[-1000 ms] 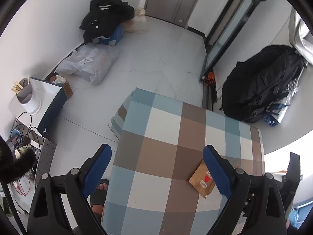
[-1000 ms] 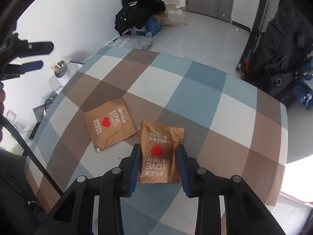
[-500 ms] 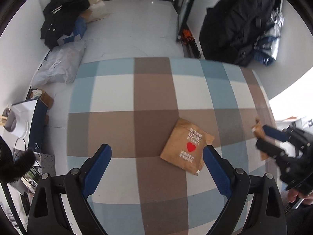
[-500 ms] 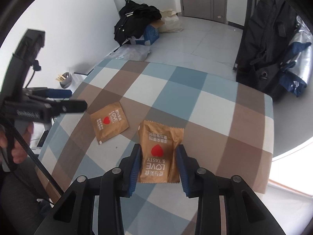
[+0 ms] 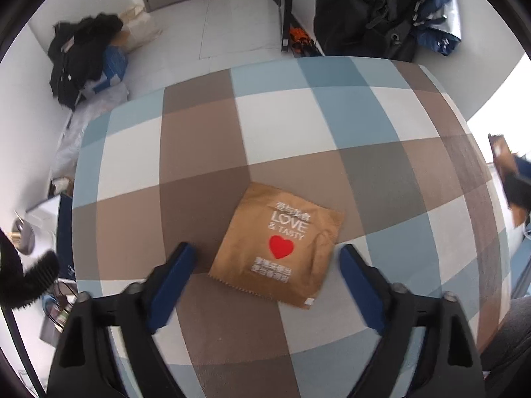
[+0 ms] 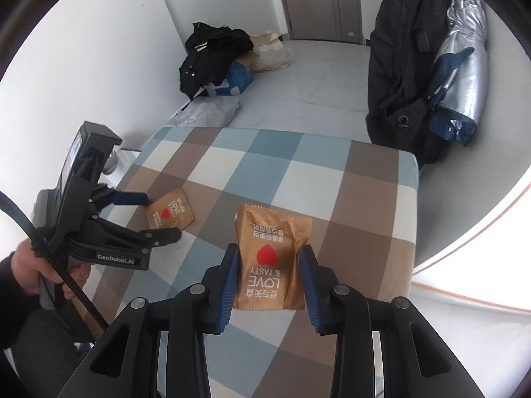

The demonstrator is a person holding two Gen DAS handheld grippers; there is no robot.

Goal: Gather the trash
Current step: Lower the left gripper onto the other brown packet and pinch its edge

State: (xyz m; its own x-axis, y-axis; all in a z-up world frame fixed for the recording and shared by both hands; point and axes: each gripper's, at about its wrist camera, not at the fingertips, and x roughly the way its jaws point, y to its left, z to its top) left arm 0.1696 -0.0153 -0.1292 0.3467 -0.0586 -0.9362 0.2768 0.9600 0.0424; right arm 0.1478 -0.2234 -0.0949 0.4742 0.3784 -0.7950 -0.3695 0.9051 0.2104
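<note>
A flat brown "LOVE & TASTY" snack wrapper (image 5: 278,245) with a red heart lies on the checked tablecloth (image 5: 282,126). My left gripper (image 5: 265,255) is open, its blue fingers on either side of the wrapper, close above the table. The same wrapper (image 6: 170,213) and the left gripper (image 6: 159,215) show in the right wrist view. My right gripper (image 6: 268,265) is shut on a second brown wrapper (image 6: 270,258) and holds it above the table. It shows at the right edge of the left wrist view (image 5: 512,179).
The table's edges fall away on all sides. On the floor lie a black jacket (image 5: 79,56) over a blue box, a grey plastic bag (image 6: 209,114) and a paper bag (image 6: 270,51). A black backpack (image 5: 365,10) and a silver cover (image 6: 464,73) hang at the right.
My left gripper has moved in over the table and down, and the wrapper now lies between its open fingers. My right gripper has lifted and drawn back with its wrapper.
</note>
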